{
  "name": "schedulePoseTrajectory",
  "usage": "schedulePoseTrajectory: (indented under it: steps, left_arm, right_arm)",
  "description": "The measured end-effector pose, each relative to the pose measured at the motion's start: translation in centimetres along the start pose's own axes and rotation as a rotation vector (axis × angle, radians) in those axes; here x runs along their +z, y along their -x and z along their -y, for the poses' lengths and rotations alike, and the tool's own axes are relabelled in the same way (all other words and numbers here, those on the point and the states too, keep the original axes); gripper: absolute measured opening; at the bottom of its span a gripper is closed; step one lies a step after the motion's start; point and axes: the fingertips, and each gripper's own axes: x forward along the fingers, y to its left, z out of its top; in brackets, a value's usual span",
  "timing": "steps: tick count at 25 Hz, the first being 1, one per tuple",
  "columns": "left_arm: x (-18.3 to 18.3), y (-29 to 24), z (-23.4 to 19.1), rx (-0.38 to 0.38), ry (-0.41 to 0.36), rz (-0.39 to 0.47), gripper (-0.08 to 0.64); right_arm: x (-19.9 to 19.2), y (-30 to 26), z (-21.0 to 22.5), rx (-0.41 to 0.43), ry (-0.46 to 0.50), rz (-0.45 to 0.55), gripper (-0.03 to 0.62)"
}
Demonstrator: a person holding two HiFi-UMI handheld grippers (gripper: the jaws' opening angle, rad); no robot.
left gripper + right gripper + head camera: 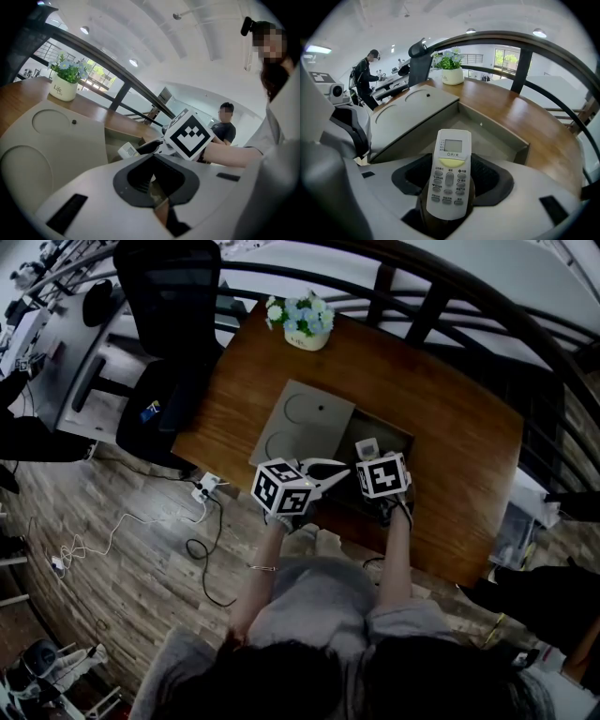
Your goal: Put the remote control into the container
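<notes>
A white remote control (450, 171) with a small screen stands upright between the jaws of my right gripper (449, 190), which is shut on it. In the head view the remote control (367, 447) hangs over the open grey container (401, 440) on the wooden table. The container's flat lid (305, 423) with two round marks lies slid to the left. My left gripper (328, 471) hovers at the container's near left edge, its jaws together with nothing between them (157, 190). In the left gripper view the remote control (126, 151) shows past the jaws.
A white pot of pale flowers (302, 322) stands at the table's far edge. A black office chair (169, 296) is at the far left of the table. A dark curved railing (487, 296) runs behind. A power strip and cables (202, 488) lie on the floor.
</notes>
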Motion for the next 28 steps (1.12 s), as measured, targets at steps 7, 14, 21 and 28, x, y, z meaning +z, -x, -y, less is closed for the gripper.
schedulePoseTrajectory:
  steps: [7, 14, 21, 28]
  left_arm:
    - [0.3, -0.3, 0.1, -0.004, -0.007, -0.004, 0.003]
    - [0.9, 0.0, 0.1, 0.005, -0.018, -0.003, 0.003]
    - [0.9, 0.3, 0.0, 0.017, -0.022, -0.003, 0.003]
    - [0.9, 0.7, 0.2, 0.013, -0.034, 0.0, 0.003]
  right_arm:
    - [-2.0, -0.1, 0.4, -0.038, -0.002, -0.137, 0.249]
    - [-1.5, -0.5, 0.4, -0.055, 0.051, -0.144, 0.249]
    - [-1.2, -1.0, 0.0, -0.035, 0.057, -0.118, 0.249]
    - [-1.2, -1.2, -0.3, -0.035, 0.061, -0.107, 0.248]
